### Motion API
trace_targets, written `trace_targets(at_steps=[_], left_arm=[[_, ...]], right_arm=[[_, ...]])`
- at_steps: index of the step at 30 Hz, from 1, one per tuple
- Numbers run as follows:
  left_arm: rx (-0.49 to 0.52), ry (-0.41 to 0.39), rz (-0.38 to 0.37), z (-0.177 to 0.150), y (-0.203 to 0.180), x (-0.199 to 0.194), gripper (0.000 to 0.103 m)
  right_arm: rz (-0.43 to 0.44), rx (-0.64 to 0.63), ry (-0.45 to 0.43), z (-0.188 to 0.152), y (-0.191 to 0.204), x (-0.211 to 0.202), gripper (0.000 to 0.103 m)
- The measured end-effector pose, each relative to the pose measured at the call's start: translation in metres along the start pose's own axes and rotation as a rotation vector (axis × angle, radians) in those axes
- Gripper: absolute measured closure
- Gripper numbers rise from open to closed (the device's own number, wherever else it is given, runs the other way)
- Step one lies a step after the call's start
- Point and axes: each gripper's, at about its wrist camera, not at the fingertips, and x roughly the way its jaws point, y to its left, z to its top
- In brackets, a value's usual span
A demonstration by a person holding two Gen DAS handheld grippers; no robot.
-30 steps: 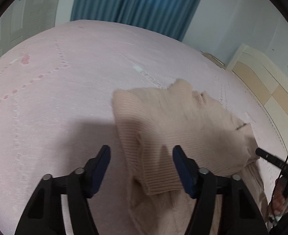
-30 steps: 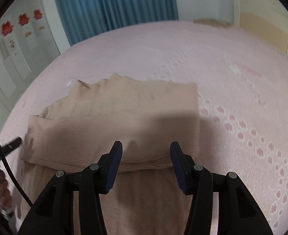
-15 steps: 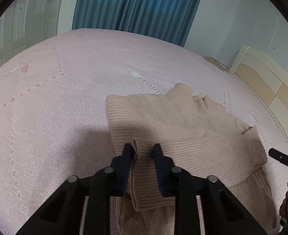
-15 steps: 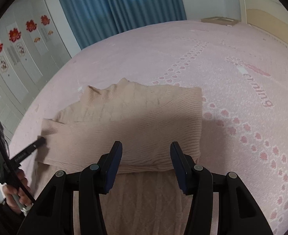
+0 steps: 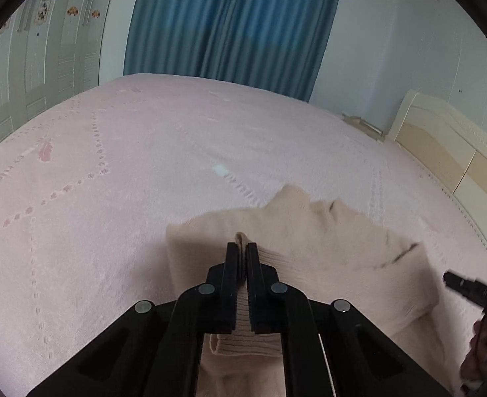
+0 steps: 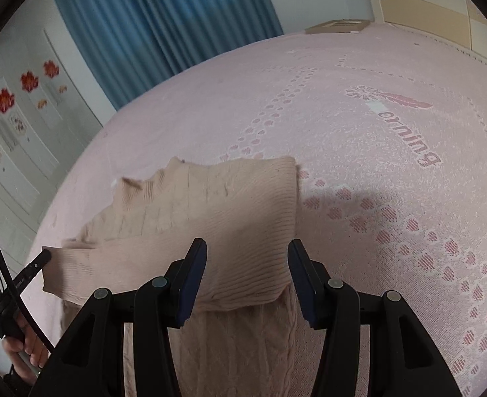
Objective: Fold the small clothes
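Sweater [image 6: 210, 225]: a small beige knit, lying on the pink bedspread [image 5: 111, 182] with a sleeve folded across its chest. Left gripper [image 5: 242, 248] is clamped tight on the ribbed cuff [image 5: 243, 327] of that sleeve, a fold of knit pinched between its 2 fingers, likely so the sleeve can be drawn over and laid flat. Right gripper [image 6: 247, 248] hangs over the sweater's right side, jaws apart and holding nothing; it may be poised to take the edge. Motion blur hides whether the cuff is lifted clear of the body.
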Motion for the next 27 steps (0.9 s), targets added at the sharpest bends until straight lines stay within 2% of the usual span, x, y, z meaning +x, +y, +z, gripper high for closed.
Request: trace_targets(at_steps=[3,9,13,14,15,16,18,21,27], left_arm=[[-0.016,-0.037,0.015,0.008,0.002,0.002,0.098],[-0.009,0.123,0.094,-0.021,0.013,0.039,0.097],[-0.026,0.139,0.086,-0.023,0.017,0.039,0.094],[-0.03,0.146,0.087,-0.023,0.018,0.04,0.088],[-0.031,0.153,0.092,-0.025,0.019,0.041,0.077],[-0.033,0.156,0.1,-0.027,0.02,0.041,0.072],[-0.035,0.165,0.127,-0.031,0.021,0.044,0.048],[-0.051,0.183,0.111,-0.038,0.027,0.048,0.046],[-0.114,0.167,0.088,-0.038,0.033,0.04,0.047]], right_arm=[[-0.009,0.005,0.003,0.001,-0.001,0.004,0.053],[-0.031,-0.03,0.036,-0.002,0.009,0.019,0.053],[-0.15,-0.087,0.099,-0.009,0.016,0.041,0.053],[-0.176,-0.093,0.126,-0.011,0.016,0.048,0.053],[-0.177,-0.09,0.135,-0.012,0.016,0.051,0.053],[-0.176,-0.08,0.129,-0.012,0.015,0.05,0.053],[-0.173,-0.08,0.121,-0.012,0.015,0.047,0.053],[-0.174,-0.082,0.112,-0.013,0.015,0.044,0.053],[-0.182,-0.037,0.064,-0.015,0.014,0.024,0.053]])
